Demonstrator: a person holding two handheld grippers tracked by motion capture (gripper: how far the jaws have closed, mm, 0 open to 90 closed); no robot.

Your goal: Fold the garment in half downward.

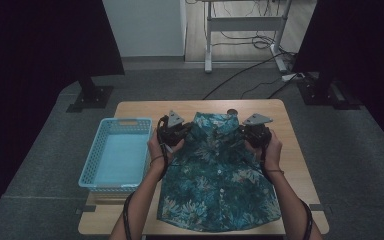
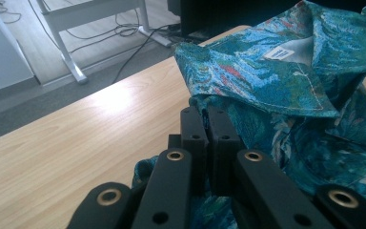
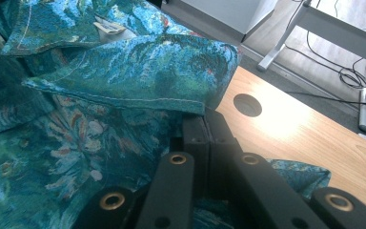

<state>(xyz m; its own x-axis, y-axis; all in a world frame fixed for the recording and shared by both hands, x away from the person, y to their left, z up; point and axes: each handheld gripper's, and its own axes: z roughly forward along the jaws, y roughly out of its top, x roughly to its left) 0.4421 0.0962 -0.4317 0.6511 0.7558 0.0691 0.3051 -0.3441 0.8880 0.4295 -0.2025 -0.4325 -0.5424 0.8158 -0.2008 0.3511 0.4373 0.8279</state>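
From above, a blue flowery shirt point(image 1: 217, 172) lay flat on the table point(image 1: 130, 112) (beside a blue basket point(image 1: 116, 152)). The left gripper point(image 2: 206, 125) pinched its shoulder cloth. The right gripper point(image 3: 206, 126) pinched the other shoulder.

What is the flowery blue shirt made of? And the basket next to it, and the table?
The shirt looks like thin woven cloth, matte, with a printed leaf pattern; it creases softly. The basket seems light-blue moulded plastic, going by its walls of small regular holes. The table looks like pale wood or wood-look laminate, smooth, with grain lines and a slight sheen.
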